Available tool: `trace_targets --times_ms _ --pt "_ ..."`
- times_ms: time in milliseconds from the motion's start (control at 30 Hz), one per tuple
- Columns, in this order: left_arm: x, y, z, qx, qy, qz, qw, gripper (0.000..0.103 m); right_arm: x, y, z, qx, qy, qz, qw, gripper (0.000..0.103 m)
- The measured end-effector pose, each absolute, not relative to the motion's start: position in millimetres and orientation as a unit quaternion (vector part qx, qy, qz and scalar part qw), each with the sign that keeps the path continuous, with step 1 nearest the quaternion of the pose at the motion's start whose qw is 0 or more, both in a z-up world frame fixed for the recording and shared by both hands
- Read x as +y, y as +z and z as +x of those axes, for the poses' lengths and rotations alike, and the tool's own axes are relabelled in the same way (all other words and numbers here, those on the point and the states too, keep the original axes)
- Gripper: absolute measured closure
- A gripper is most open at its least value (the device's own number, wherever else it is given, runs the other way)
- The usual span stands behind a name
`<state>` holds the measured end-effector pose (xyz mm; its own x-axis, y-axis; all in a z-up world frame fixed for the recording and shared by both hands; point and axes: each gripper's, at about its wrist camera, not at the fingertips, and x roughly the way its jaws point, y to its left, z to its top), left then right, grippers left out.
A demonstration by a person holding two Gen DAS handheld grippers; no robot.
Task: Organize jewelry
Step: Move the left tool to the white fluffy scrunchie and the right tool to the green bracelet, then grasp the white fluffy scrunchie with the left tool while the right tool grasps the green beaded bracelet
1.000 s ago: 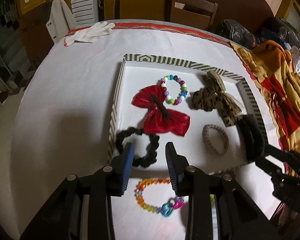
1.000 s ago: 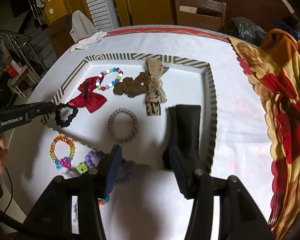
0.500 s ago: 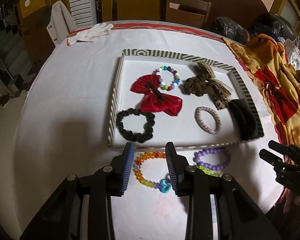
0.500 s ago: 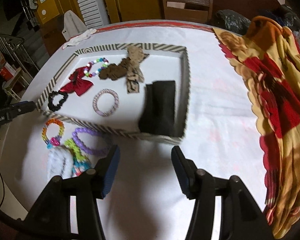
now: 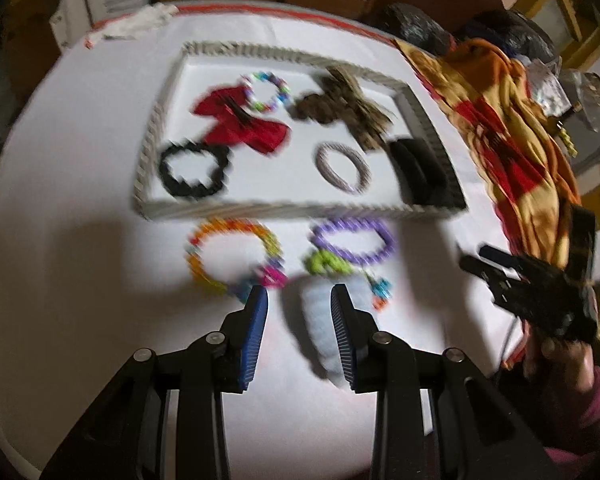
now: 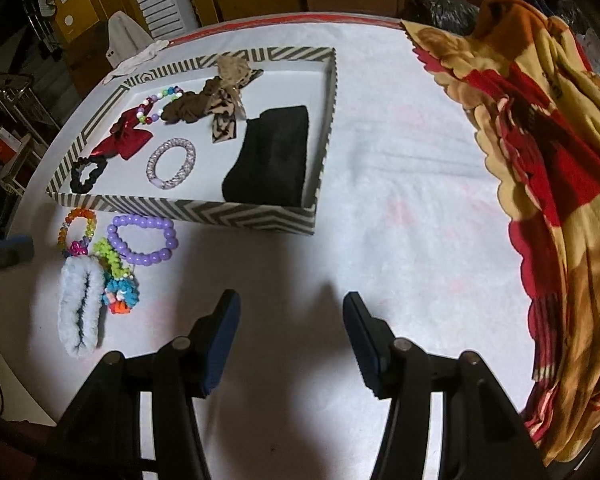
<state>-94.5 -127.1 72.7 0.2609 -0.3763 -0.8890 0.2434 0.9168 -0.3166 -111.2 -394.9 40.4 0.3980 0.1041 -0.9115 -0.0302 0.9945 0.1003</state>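
Both hands have drawn back from the striped tray since the earlier frames, so the loose pieces lying on the white tablecloth in front of it now show in full. Going left to right in the right wrist view: the rainbow bead bracelet, the fluffy white scrunchie with its long axis running toward and away from the tray, a green and multicoloured tangle touching it, then the purple bead bracelet just beside the tray's near wall. The left gripper is the nearer tool by far: its jaws stand apart and empty directly over the white scrunchie, whose length lies roughly in line with the fingers (so a close across it would take its narrow width), with the rainbow bracelet just ahead to the left. The right gripper hangs over bare cloth well to the right of the pile, jaws released about halfway and holding nothing; it would have to cross leftward to reach anything. Inside the tray already lie the black scrunchie, red bow, lilac hair tie, leopard bow and black band. No brand or writing can be read in either current view; the left view is blurred by motion.
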Motion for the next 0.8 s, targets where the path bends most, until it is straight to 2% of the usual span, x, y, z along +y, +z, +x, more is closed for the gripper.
trace_targets --times_ms 133,400,567,633,667,800 --pt "-133.8 62.8 -102.4 0.592 -0.219 -0.086 0.771 0.094 -390.8 39.9 -110.1 0.546 0.062 0.043 0.835 0.047" --pt "-147.4 50.9 -107.4 0.603 -0.253 -0.113 0.748 0.085 -364.1 35.7 -110.4 0.549 0.108 0.025 0.828 0.047" --pt "-157.7 37.7 -104.2 0.614 -0.241 -0.101 0.744 0.084 -351.5 34.2 -110.1 0.550 0.135 0.014 0.824 0.047" --pt "-157.0 34.4 -103.2 0.618 -0.231 -0.097 0.745 0.088 -343.4 34.7 -110.0 0.549 0.152 0.005 0.822 0.047" --pt "-154.5 34.0 -102.7 0.617 -0.227 -0.099 0.747 0.100 -340.0 35.3 -110.3 0.548 0.158 0.001 0.822 0.047" --pt "-141.4 36.8 -102.3 0.615 -0.226 -0.121 0.745 0.103 -322.1 35.9 -110.4 0.543 0.194 -0.009 0.817 0.049"
